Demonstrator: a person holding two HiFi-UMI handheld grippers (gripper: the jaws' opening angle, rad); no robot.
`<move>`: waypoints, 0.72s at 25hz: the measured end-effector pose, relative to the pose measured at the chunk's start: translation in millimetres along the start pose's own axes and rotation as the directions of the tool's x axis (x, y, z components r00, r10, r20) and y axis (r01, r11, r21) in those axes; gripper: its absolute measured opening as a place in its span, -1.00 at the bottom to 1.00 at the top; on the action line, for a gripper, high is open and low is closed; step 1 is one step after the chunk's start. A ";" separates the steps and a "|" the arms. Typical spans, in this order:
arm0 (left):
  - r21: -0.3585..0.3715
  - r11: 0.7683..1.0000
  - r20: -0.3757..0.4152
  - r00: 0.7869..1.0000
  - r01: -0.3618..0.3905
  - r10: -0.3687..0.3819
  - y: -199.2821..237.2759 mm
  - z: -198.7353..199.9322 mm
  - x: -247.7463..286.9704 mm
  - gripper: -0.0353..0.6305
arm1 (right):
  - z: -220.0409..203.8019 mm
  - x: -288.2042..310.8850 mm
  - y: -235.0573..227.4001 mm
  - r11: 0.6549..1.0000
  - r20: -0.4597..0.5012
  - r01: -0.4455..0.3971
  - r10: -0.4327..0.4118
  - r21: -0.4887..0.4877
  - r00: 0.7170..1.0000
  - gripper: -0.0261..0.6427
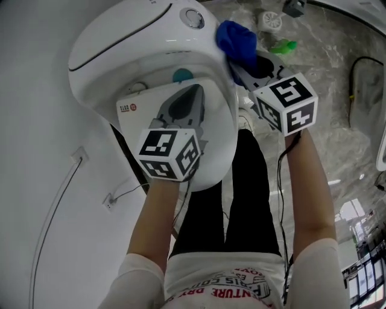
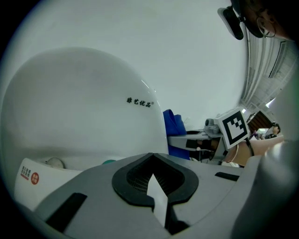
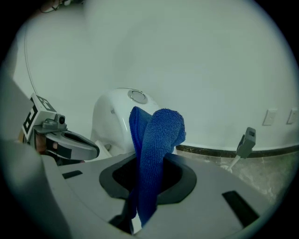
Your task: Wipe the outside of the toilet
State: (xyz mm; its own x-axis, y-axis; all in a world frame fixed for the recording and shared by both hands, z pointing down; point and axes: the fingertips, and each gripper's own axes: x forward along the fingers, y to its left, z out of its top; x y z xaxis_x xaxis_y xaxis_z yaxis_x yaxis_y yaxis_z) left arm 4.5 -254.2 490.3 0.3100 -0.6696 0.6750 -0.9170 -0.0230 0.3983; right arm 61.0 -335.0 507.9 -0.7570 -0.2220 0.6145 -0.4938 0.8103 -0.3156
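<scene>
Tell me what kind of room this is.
Most likely a bathroom: a white toilet with a flush button on top, standing on a marble-look floor with what looks like a round drain.

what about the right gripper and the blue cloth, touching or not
Touching. The right gripper view shows the right gripper with its jaws shut on the blue cloth, which stands up from between them.

Dim, even light; gripper views fisheye-warped, dark-cornered.
</scene>
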 end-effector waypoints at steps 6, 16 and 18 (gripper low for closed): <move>0.042 0.996 -0.031 0.997 0.075 -0.073 -14.9 -18.2 2.3 -0.87 | -42.5 -8.0 2.5 0.997 0.013 0.033 -0.033 0.063 0.999 -0.69; 0.145 0.977 -0.110 0.984 0.155 -0.139 -31.1 -61.3 -0.8 -0.87 | -121.2 -12.9 19.4 0.983 -0.037 0.103 -0.099 0.153 0.994 -0.69; 0.159 0.973 -0.117 0.982 0.168 -0.150 -38.0 -69.5 -1.7 -0.87 | -137.4 -14.7 23.6 0.981 -0.045 0.105 -0.099 0.162 0.994 -0.69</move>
State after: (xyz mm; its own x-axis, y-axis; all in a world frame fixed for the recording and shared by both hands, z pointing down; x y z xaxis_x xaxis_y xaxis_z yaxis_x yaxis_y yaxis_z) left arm 56.3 -200.6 517.2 0.4716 -0.5670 0.6753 -0.8800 -0.2529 0.4022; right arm 119.3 -238.1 590.7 -0.6845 -0.2763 0.6746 -0.6334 0.6836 -0.3627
